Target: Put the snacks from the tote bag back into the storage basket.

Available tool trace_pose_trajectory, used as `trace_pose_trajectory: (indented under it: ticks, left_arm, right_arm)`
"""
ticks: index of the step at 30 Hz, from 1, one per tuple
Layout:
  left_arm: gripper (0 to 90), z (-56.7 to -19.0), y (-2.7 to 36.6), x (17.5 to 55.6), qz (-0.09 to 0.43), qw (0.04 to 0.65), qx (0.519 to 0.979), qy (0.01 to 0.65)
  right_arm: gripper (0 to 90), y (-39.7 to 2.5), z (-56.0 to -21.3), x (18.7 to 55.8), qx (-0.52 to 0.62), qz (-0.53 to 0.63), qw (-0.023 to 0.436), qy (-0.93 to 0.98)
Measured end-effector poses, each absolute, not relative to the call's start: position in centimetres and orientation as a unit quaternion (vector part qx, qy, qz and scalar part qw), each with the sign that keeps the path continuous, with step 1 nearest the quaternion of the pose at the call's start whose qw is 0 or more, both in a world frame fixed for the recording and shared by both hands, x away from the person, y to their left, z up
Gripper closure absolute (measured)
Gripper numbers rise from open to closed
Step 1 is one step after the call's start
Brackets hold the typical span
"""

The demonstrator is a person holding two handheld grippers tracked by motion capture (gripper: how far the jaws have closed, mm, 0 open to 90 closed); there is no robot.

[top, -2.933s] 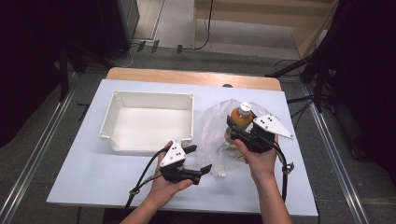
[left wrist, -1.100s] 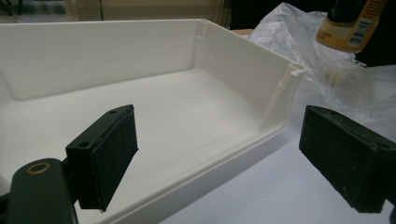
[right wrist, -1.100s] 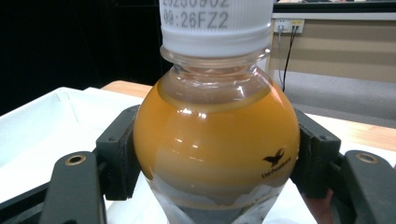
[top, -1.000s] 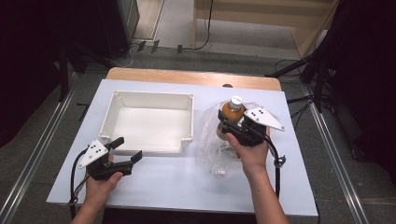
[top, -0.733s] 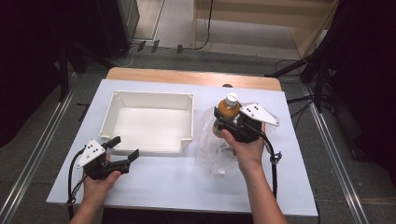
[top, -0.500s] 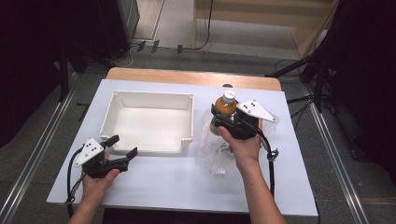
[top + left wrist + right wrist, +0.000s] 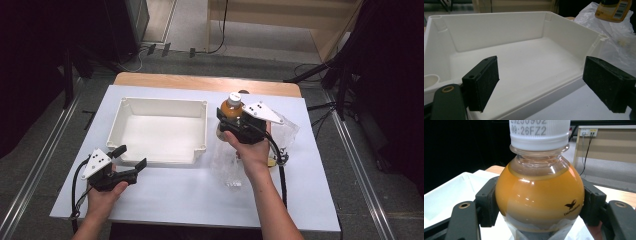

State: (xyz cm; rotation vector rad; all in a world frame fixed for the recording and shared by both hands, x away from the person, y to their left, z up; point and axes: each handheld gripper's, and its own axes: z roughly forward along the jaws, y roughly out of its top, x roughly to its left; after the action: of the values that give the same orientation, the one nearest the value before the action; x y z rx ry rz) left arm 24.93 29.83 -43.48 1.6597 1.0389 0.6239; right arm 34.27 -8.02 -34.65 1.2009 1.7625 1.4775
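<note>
White bin (image 7: 165,107) just left of gripped bottle (image 7: 232,107)

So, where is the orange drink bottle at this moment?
In the high view the bottle is right of centre, held upright in the right gripper, just off the right wall of the white bin and above the clear plastic bag.
</note>
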Motion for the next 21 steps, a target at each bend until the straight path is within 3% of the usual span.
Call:
trace_pose_trajectory:
  ticks: [21]
  left_arm:
    - [13.9, -43.3, 30.4, 24.9, 0.257, 0.528, 0.68, 0.438]
  right_arm:
    - [31.1, -5.1, -34.4, 35.3, 0.436, 0.551, 0.262, 0.661]
